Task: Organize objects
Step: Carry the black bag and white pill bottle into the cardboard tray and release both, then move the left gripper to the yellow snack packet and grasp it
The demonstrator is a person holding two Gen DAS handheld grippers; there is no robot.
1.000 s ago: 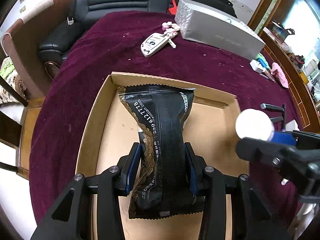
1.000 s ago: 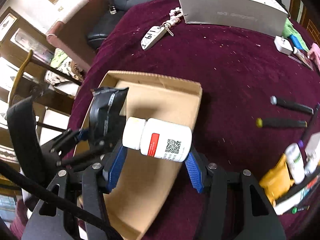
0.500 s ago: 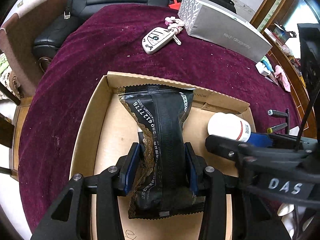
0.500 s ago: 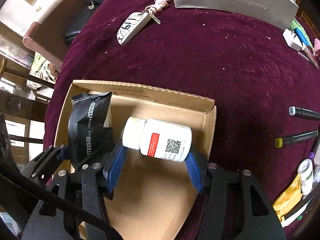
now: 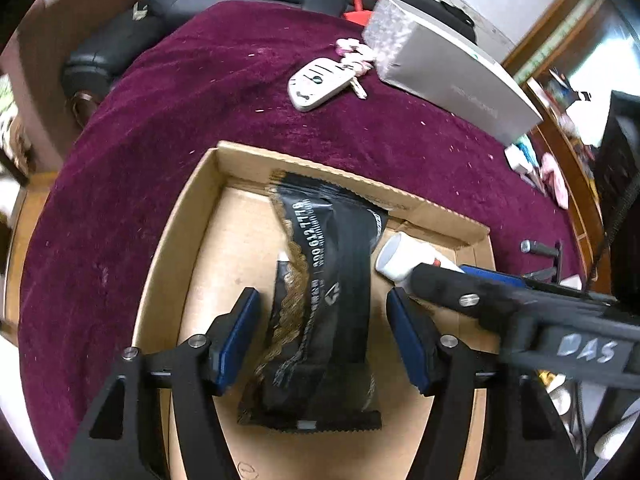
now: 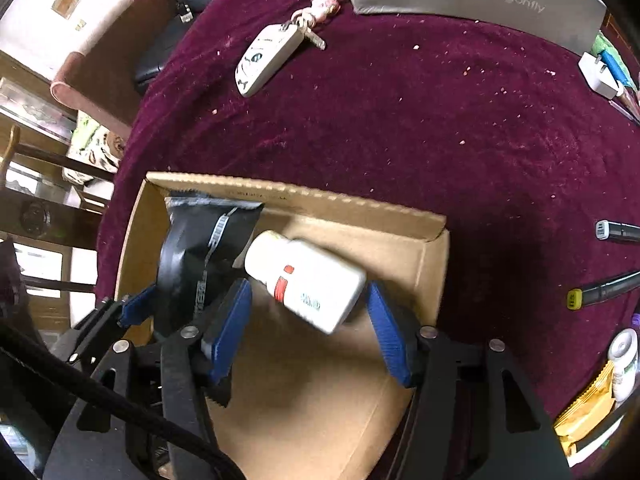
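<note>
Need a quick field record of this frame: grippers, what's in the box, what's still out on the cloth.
left gripper: fingers just opened, clear of the black packet, which lies between them
right gripper: open, white pill bottle tilted and blurred between the fingers, pads not on it
container: cardboard box on the maroon tablecloth
in box: black packet, white pill bottle beside it
still out: car key fob, grey shoebox, two markers, yellow sachet, white charger
</note>
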